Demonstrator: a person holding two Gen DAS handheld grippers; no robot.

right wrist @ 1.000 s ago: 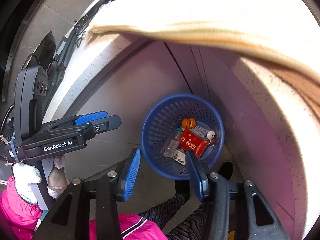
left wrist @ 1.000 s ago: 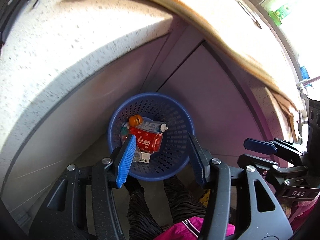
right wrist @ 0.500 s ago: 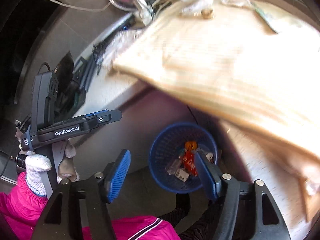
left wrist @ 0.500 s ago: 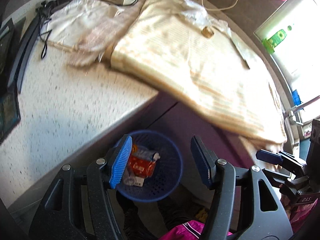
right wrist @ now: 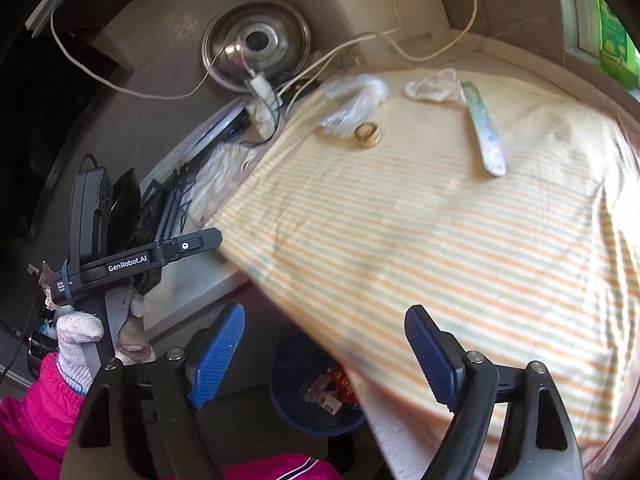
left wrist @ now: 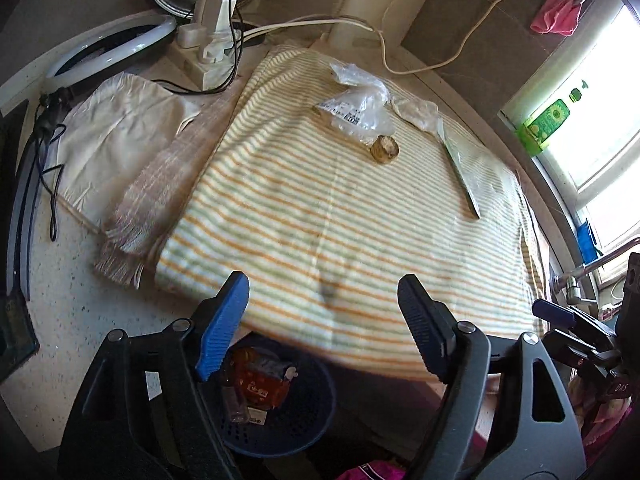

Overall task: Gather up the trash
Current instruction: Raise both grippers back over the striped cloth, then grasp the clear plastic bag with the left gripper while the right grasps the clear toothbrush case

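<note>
A blue perforated basket (left wrist: 296,428) (right wrist: 292,396) stands on the floor below the counter edge, with a red packet (left wrist: 260,384) and other trash in it. On the striped towel (left wrist: 340,216) (right wrist: 440,220) far from me lie a clear plastic bag (left wrist: 358,100) (right wrist: 352,100), a crumpled wrapper (left wrist: 416,110) (right wrist: 430,87), a small round brown piece (left wrist: 385,149) (right wrist: 366,135) and a long flat green-white packet (left wrist: 462,172) (right wrist: 486,136). My left gripper (left wrist: 322,320) is open and empty above the counter's front edge. My right gripper (right wrist: 326,352) is open and empty.
A folded white cloth (left wrist: 116,136) and a fringed towel (left wrist: 156,188) lie left of the striped towel. A power strip with cables (left wrist: 208,46), a ring light (left wrist: 108,44) and a steel lid (right wrist: 256,42) stand at the back. A tap (left wrist: 588,272) is on the right.
Both grippers have risen from over the basket below the counter to above the countertop. The towel and its trash have come into view; the basket has dropped low in both views.
</note>
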